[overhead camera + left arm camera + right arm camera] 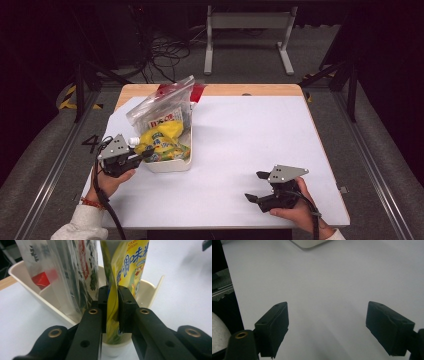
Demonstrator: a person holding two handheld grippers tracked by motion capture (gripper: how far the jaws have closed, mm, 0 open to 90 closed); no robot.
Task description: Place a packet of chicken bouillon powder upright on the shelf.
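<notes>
A cream plastic tub [170, 165] stands on the white table at the left. Inside it lean a clear zip bag [160, 107] with printed packets and a yellow pouch [162, 140]. My left gripper [145, 154] is at the tub's left side, shut on the yellow pouch [125, 267]; the pouch's edge is pinched between the black pads [126, 307]. The clear zip bag [65, 272] stands just left of it in the tub [22, 277]. My right gripper [256, 186] rests open near the table's front right, with bare table between its fingers [274, 327].
The white table sheet [250, 135] spreads wide to the right of the tub. A wooden strip [250, 90] shows at the far edge. Cables and a white stand's legs [247, 45] lie on the floor beyond. A corner of the tub [309, 243] shows at the top of the right gripper view.
</notes>
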